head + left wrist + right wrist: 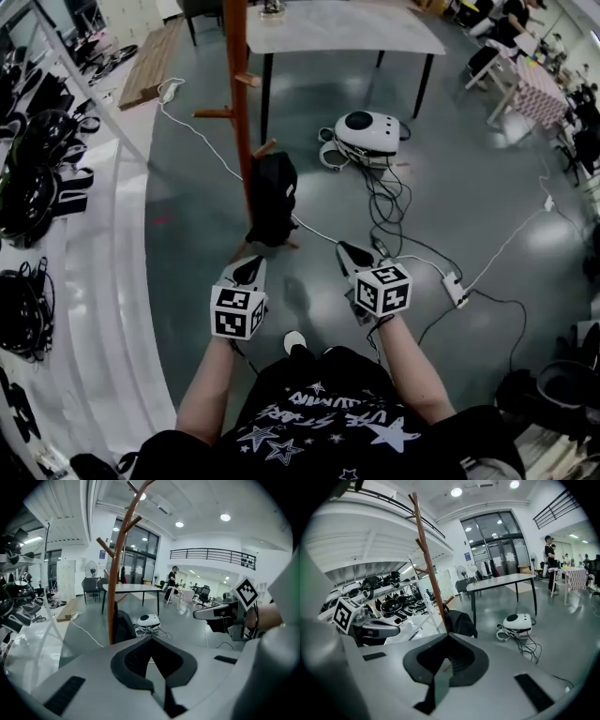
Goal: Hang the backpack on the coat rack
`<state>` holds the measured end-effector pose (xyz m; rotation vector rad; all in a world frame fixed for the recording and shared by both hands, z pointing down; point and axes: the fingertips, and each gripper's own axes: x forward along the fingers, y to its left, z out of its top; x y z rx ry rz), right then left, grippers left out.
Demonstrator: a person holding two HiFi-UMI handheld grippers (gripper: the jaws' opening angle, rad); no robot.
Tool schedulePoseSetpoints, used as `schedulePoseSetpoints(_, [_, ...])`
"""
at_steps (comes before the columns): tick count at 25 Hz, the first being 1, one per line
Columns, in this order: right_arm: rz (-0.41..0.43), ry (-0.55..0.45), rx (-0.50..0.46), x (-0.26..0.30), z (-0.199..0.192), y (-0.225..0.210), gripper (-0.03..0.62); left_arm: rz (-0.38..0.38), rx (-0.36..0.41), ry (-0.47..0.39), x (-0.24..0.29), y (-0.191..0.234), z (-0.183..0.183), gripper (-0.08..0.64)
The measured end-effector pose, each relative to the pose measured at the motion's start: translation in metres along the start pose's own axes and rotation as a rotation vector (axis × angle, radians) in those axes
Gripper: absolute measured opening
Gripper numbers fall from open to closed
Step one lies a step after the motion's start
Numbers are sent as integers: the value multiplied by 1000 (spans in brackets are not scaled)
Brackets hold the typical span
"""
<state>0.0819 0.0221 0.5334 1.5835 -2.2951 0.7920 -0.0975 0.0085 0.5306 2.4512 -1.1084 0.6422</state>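
Finding: the backpack [273, 197] is on the coat rack [239, 94], suspended by its top from a low peg [265, 147] on the side of the pole nearest the table [375, 37], its black body hanging flat against the pole with the bottom close to the rack's foot (whether it brushes the floor cannot be made out). The left gripper [246, 272] is well apart from the bag, jaws pressed together with nothing between them. The right gripper [352, 255] is likewise clear of the bag, jaws pressed together and empty. Both point toward the rack from a distance, and neither touches a strap, a peg or the pole. Assessment: the hanging step appears complete, since the bag holds on the peg with no support from either tool. Outstanding items, as judged from this position: none essential, beyond confirming the loop sits fully over the peg, which no view shows closely enough to verify.
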Motion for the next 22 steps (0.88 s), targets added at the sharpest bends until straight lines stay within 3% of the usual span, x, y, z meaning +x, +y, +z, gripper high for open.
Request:
schedulePoseSetpoints(5, [-58,-30,21,-41,-16,-15,11,-82,60,4,20,-39,11,15])
schedulePoseSetpoints(13, [-82,-65,72,-105,-34,-39,11,-110,105,18,7,-113,11,15])
schedulePoseSetpoints(22, [-29,-59,90,-110,-115,-55,11,-44,120,31,-18,-131,-74,15])
